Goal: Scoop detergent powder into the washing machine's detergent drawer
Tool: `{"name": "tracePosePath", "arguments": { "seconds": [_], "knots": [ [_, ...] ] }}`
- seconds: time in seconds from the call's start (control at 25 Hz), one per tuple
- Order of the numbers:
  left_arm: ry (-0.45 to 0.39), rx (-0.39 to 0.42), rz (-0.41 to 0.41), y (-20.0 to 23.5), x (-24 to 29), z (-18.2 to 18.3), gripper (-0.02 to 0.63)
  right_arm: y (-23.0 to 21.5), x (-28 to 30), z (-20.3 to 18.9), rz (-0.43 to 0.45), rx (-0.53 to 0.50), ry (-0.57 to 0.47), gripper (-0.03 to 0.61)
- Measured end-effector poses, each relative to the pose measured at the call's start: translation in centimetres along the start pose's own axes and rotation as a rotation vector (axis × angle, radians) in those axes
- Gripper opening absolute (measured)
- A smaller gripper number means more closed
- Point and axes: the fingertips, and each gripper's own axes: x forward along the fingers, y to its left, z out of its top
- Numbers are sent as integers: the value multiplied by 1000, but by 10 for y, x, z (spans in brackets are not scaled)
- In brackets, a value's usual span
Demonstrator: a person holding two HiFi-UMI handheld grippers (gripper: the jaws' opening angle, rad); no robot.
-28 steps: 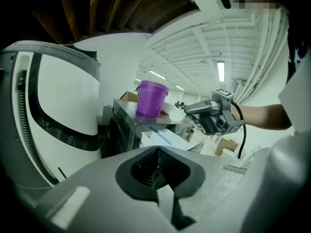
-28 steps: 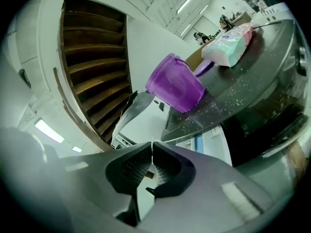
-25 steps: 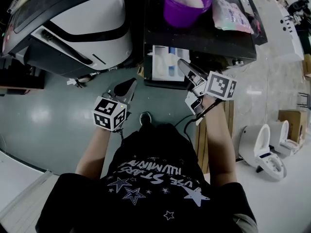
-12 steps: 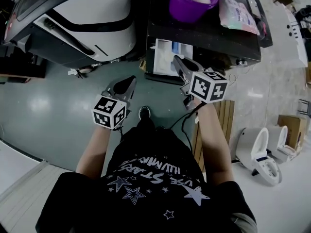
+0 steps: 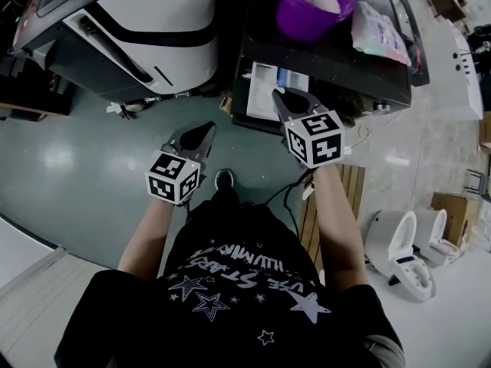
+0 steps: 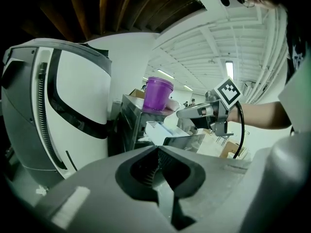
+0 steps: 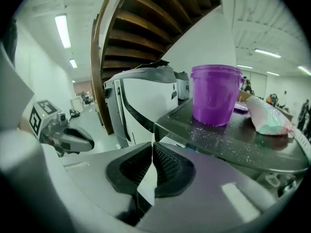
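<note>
A purple bucket (image 5: 311, 2) of white powder stands on the dark washing machine top (image 5: 337, 64), with a detergent bag (image 5: 376, 29) lying beside it. Below the top's front edge the white detergent drawer (image 5: 268, 83) sticks out open. My right gripper (image 5: 285, 98) is shut and empty, its tip just over the drawer's front right corner. From the right gripper view (image 7: 153, 147) the bucket (image 7: 215, 93) and bag (image 7: 267, 113) lie ahead, above the jaws. My left gripper (image 5: 196, 138) hangs shut and empty over the floor, left of the drawer (image 6: 165, 132). Its closed tips (image 6: 158, 149) point towards the washer.
A large white and black machine (image 5: 138, 29) stands to the left of the washer. A wooden pallet (image 5: 311, 213) and white toilets (image 5: 406, 244) sit on the floor at the right. The person's foot (image 5: 225, 181) is between the grippers.
My right gripper has moved left and a little forward, up to the open drawer, and its marker cube has turned. The left gripper has stayed where it was.
</note>
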Motion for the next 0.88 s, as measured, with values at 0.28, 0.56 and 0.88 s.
{"name": "tracePosePath", "arguments": {
  "seconds": [0.28, 0.56, 0.88],
  "knots": [
    [-8, -17, 11, 10, -6, -6, 0, 15, 6, -6, -10, -278, 59, 35],
    [-12, -12, 1, 16, -9, -11, 0, 30, 5, -10, -41, -625, 53, 35],
    [-5, 3, -25, 10, -14, -16, 0, 40, 2, -17, -125, -934, 78, 35]
  ]
}}
